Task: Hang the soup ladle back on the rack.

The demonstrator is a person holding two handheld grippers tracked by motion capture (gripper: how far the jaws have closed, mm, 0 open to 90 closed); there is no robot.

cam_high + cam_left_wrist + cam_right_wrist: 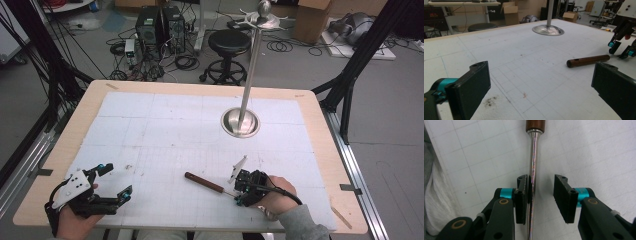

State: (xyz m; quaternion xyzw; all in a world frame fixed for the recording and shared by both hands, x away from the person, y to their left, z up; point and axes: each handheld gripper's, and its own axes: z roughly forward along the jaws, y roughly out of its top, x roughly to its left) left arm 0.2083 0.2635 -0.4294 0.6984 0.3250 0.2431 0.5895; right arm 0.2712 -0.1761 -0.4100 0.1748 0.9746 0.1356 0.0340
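Observation:
A tool with a dark wooden handle (202,182) and a thin shiny metal shaft (533,157) lies flat on the white gridded mat near the table's front. My right gripper (541,195) straddles the shaft just behind the handle (535,125). One pad (524,192) lies against the shaft, while the other stands clearly apart, so the jaws are open around it. In the high view the right gripper (237,195) sits at the front, right of centre. My left gripper (117,180) rests at the front left corner, wide open and holding nothing. The left gripper view (539,85) looks across the mat toward the handle (587,60) and the right gripper (621,48).
A tall metal stand with a round dished base (240,122) rises from the mat's back right, with hooked arms at its top (263,17). The wooden table edge (345,220) borders the mat. A black stool (228,42) and computer towers stand on the floor beyond.

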